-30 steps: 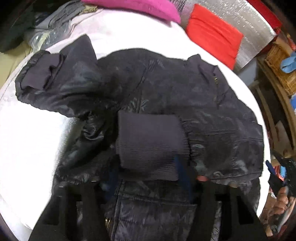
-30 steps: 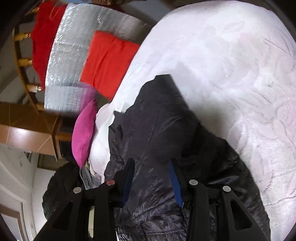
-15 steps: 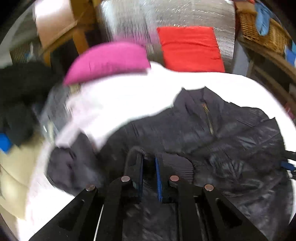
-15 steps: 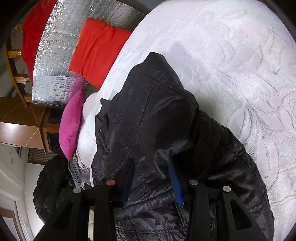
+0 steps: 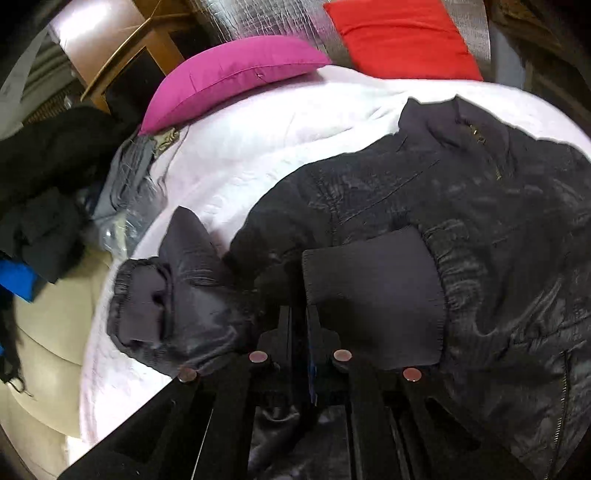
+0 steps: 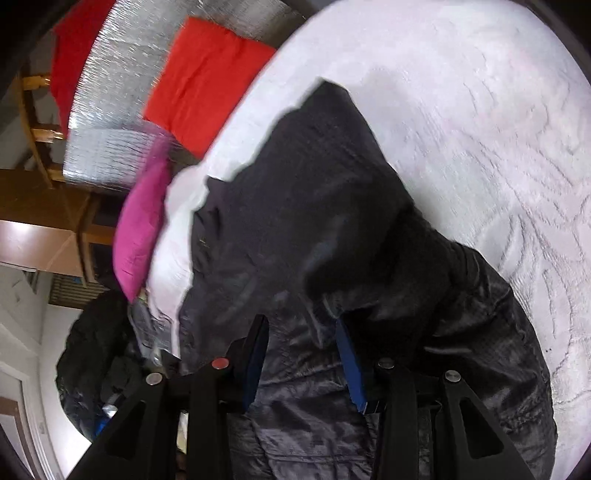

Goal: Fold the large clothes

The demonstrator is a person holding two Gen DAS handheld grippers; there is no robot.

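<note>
Left wrist view: the black quilted nylon jacket (image 5: 461,229) lies spread on the round white embossed bedspread (image 5: 258,147), its ribbed dark cuff (image 5: 373,295) folded across the body, the other sleeve (image 5: 173,295) bunched at the bed's edge; the left gripper (image 5: 299,332) sits over the jacket beside that cuff, fingers pressed nearly together, and whether any cloth is caught between them cannot be told; beyond the collar a magenta oblong cushion (image 5: 229,77) rests on the bedspread's far rim, with a red square cushion (image 5: 402,37) against a silver foil panel (image 5: 258,22); a heap of dark clothes (image 5: 40,177) and a grey crumpled garment (image 5: 125,184) crowd the near side off the bed. Right wrist view: the right gripper (image 6: 303,343) is spread wide, blue-lined fingers (image 6: 349,365) straddling a raised fold of the jacket (image 6: 332,221); the fabric hump blocks sight of what lies past it.
</note>
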